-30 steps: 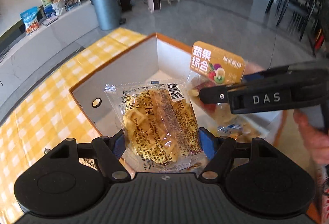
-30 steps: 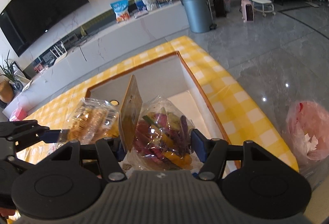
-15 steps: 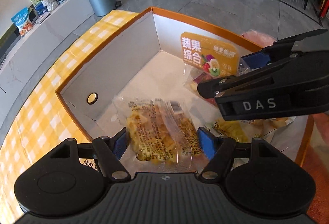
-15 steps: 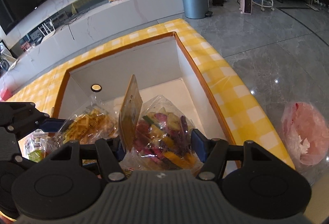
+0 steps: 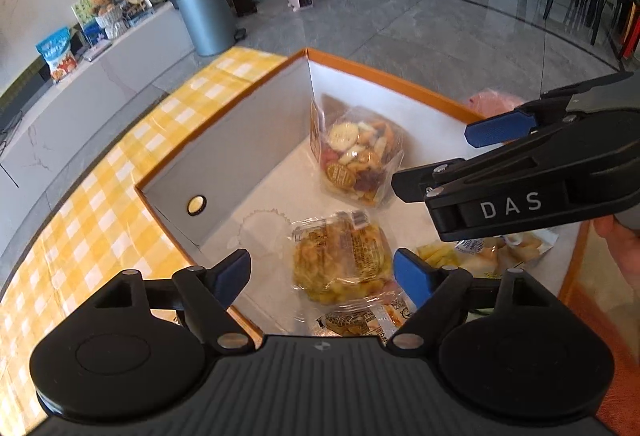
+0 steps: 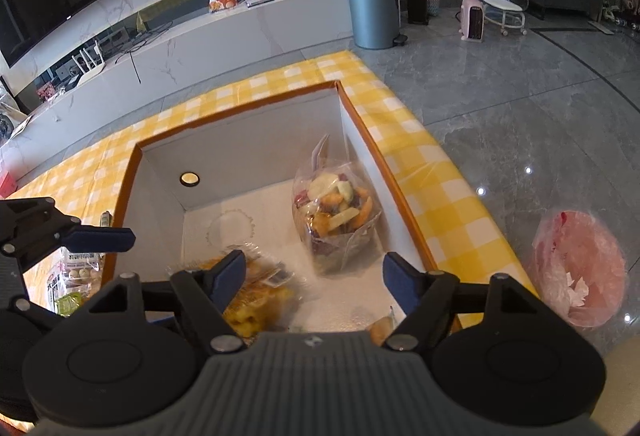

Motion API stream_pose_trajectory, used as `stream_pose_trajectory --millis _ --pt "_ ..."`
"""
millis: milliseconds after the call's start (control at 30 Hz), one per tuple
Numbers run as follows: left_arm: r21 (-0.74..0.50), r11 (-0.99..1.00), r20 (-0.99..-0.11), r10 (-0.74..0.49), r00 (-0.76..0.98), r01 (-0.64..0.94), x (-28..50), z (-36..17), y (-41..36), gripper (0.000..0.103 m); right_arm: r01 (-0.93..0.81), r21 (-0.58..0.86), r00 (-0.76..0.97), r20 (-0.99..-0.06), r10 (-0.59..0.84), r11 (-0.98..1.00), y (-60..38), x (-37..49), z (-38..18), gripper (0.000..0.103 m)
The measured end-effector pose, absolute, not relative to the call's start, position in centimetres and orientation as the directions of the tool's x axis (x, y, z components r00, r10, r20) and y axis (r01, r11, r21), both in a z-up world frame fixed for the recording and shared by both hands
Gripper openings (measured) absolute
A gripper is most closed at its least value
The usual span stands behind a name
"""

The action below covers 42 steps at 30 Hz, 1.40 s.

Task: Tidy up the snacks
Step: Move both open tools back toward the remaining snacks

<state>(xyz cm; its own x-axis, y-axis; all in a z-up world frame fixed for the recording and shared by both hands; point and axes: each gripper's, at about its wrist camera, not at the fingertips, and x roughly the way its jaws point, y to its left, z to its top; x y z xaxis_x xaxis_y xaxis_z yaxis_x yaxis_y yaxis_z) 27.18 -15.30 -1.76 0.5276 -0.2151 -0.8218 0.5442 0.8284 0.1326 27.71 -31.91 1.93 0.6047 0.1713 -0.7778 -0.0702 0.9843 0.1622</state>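
Observation:
An orange-rimmed white box stands on the yellow checked tablecloth. A clear pack of yellow crisps lies on the box floor. A bag of mixed fruit chips rests in the far corner; it also shows in the right wrist view. My left gripper is open and empty above the crisps pack. My right gripper is open and empty above the box. The crisps pack shows partly behind its left finger.
More snack packs lie in the box near its front and just below my left gripper. A green snack bag lies on the cloth left of the box. A pink bag sits on the floor to the right.
Both grippers opened and let go. The crisps pack dropped to the box floor and the fruit chips bag dropped into the far corner. Both grippers have risen a little.

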Motion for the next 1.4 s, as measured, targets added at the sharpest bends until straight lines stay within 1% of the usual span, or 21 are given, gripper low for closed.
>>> stream_pose_trajectory --millis 100,367,500,633,733,900,1000,1167,1300,1400 --pt "0.133 0.831 -0.806 -0.226 0.547 0.540 26.6 -0.9 -15.1 0.096 -0.063 0.162 0.620 -0.767 0.166 0.985 -32.1 27.0 2.7 0.078" --pt "0.133 0.851 -0.753 -0.246 0.610 0.507 24.3 1.7 -14.0 0.096 -0.052 0.161 0.664 -0.731 0.154 0.986 -32.1 24.8 5.0 0.079" --pt "0.126 0.874 -0.706 -0.253 0.662 0.469 22.5 3.0 -12.5 0.096 -0.045 0.166 0.722 -0.676 0.147 0.985 -31.8 22.7 6.6 0.080" --pt "0.127 0.915 -0.636 -0.221 0.739 0.382 20.1 4.0 -10.3 0.096 -0.052 0.152 0.801 -0.583 0.132 0.987 -30.5 19.8 7.7 0.082" --pt "0.130 0.944 -0.585 -0.174 0.792 0.303 18.0 4.4 -8.5 0.096 -0.063 0.154 0.833 -0.536 0.137 0.986 -29.4 17.9 7.9 0.082" --pt "0.042 0.984 -0.504 -0.127 0.855 0.171 14.6 4.9 -4.2 0.096 -0.113 0.189 0.849 -0.492 0.193 0.976 -27.2 15.1 7.3 0.082" --pt "-0.014 0.995 -0.463 -0.092 0.881 0.097 12.8 4.6 -1.5 0.092 -0.151 0.169 0.855 -0.471 0.215 0.974 -25.5 13.5 6.8 0.082" --pt "-0.100 0.995 -0.459 -0.036 0.888 -0.012 11.0 3.1 2.5 0.090 -0.225 0.118 0.855 -0.452 0.254 0.967 -22.5 11.1 5.7 0.082" --pt "-0.157 0.984 -0.495 -0.006 0.869 -0.082 10.3 1.3 5.0 0.085 -0.298 0.086 0.839 -0.452 0.304 0.951 -20.2 10.0 4.7 0.082" --pt "-0.172 0.979 -0.524 0.002 0.852 -0.108 10.2 0.2 6.2 0.085 -0.336 0.083 0.814 -0.475 0.333 0.938 -18.8 9.7 3.9 0.082"
